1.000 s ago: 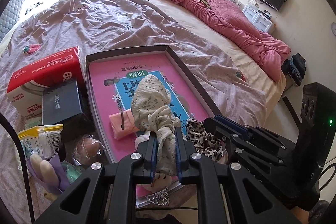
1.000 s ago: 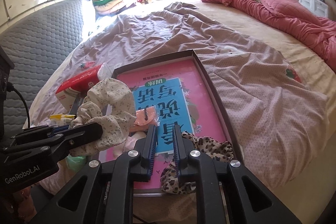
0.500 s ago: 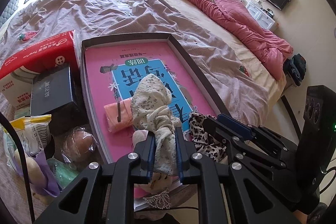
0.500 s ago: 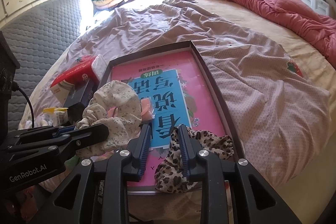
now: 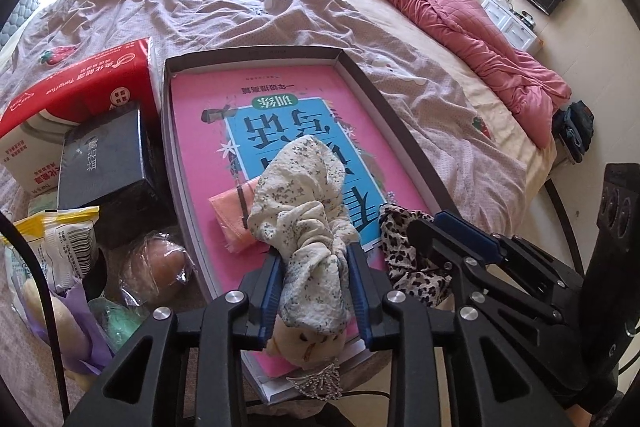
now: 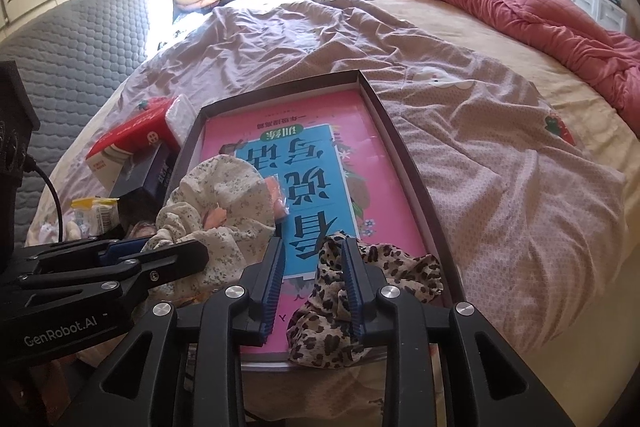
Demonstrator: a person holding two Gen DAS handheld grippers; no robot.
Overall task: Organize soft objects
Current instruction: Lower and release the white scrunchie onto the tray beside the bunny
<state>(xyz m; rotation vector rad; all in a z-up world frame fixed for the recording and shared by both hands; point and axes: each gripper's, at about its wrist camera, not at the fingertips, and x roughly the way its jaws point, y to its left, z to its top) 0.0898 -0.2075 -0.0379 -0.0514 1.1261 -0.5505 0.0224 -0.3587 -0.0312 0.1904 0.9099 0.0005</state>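
A cream floral scrunchie (image 5: 300, 195) lies over a peach cloth (image 5: 232, 219) in the dark-rimmed tray (image 5: 384, 99), which holds a pink and blue book. My left gripper (image 5: 314, 255) straddles the scrunchie's near end. Its jaws are opening, and the bunched cloth still fills the gap between them. A leopard-print scrunchie (image 6: 380, 267) sits at the tray's near right corner. My right gripper (image 6: 312, 245) hovers over it with jaws parted; only a fold of leopard cloth touches the right finger. A cream plush toy (image 5: 304, 347) lies under the left gripper.
Left of the tray are a red tissue pack (image 5: 80, 83), a black box (image 5: 104, 163) and wrapped snacks (image 5: 68, 247). A rumpled mauve sheet (image 6: 500, 187) covers the bed, and a pink quilt (image 5: 460, 11) lies at the far right. The bed edge falls away on the right.
The left jaws, clamped tight on the floral scrunchie, have spread apart, and the gripper has sunk toward the tray. The right jaws have widened over the leopard scrunchie.
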